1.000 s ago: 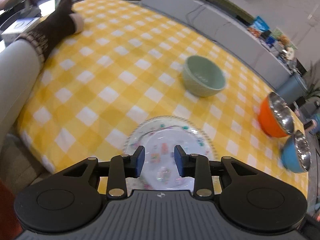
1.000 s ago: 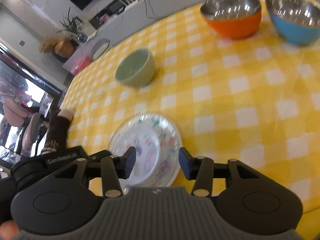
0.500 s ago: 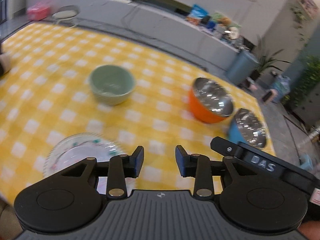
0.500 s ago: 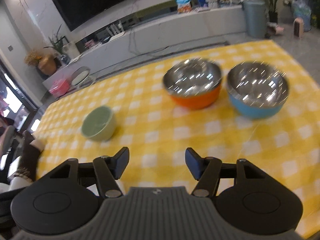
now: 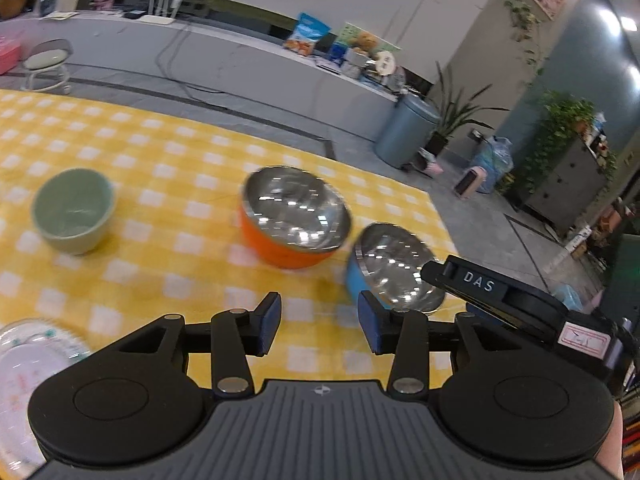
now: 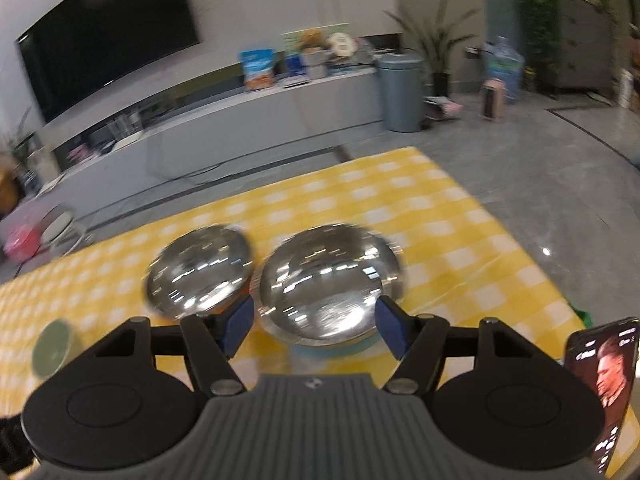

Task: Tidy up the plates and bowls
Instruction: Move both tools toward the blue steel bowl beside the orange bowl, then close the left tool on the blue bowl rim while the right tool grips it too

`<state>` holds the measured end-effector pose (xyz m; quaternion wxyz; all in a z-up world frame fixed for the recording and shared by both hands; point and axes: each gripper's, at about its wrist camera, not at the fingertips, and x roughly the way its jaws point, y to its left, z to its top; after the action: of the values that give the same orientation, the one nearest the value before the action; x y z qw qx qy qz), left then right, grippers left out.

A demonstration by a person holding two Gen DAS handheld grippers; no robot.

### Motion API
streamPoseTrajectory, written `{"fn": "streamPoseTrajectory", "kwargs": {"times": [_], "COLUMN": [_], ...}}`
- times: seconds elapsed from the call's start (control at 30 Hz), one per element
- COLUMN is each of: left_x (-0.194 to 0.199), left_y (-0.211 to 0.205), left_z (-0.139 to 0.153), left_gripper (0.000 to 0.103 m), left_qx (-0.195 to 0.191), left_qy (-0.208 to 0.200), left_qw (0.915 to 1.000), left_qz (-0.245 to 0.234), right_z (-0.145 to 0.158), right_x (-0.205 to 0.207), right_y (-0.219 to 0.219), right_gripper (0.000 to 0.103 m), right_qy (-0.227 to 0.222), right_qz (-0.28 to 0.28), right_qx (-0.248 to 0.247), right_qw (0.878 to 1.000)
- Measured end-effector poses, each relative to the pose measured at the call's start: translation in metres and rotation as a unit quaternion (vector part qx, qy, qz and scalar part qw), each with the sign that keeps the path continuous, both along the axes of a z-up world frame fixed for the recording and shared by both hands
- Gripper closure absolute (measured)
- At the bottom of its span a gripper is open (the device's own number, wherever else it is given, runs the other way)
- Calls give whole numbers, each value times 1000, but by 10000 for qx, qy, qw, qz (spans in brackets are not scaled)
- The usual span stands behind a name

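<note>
On the yellow checked cloth, the blue bowl sits right in front of my right gripper. Its fingers are spread wide and hold nothing. I think I am reaching for this bowl now. Next I must slide one finger inside its rim and pinch. My left gripper is spread and bare too, near the orange bowl.

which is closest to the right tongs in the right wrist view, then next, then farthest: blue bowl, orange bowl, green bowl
1. blue bowl: right ahead of the open right tongs, framed between the fingers.
2. orange bowl: beside the blue one, ahead and to the left.
3. green bowl: far off at the left edge of the yellow checked tablecloth.
</note>
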<state>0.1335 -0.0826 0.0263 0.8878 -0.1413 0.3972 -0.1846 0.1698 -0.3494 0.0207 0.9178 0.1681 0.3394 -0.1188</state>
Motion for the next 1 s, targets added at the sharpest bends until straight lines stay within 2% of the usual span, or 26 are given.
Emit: {"fn": "streamPoseTrajectory", "kwargs": {"times": [0.23, 0.57, 0.77, 0.93, 1.0], "left_x": [19, 55, 69, 75, 76], "left_y": [-34, -70, -83, -86, -86], "left_z": [-15, -39, -48, -59, -60], "left_gripper": [54, 54, 50, 51, 56], "left_qx": [-86, 114, 175, 137, 183], "left_qy": [21, 262, 336, 470, 491], "left_qw": [9997, 9992, 9989, 9985, 9984], "left_qz": [-230, -274, -264, -251, -195], "right_z": [-18, -46, -55, -64, -64], "right_x": [18, 31, 34, 36, 35], "right_y": [-23, -39, -44, -47, -46], "right_gripper": [37, 39, 42, 51, 55], "right_qy": [200, 572, 675, 804, 769], "right_qz": [-303, -503, -607, -595, -580], "right_qx": [-8, 262, 339, 545, 566], "right_qw": [9993, 9967, 9953, 9935, 9937]}}
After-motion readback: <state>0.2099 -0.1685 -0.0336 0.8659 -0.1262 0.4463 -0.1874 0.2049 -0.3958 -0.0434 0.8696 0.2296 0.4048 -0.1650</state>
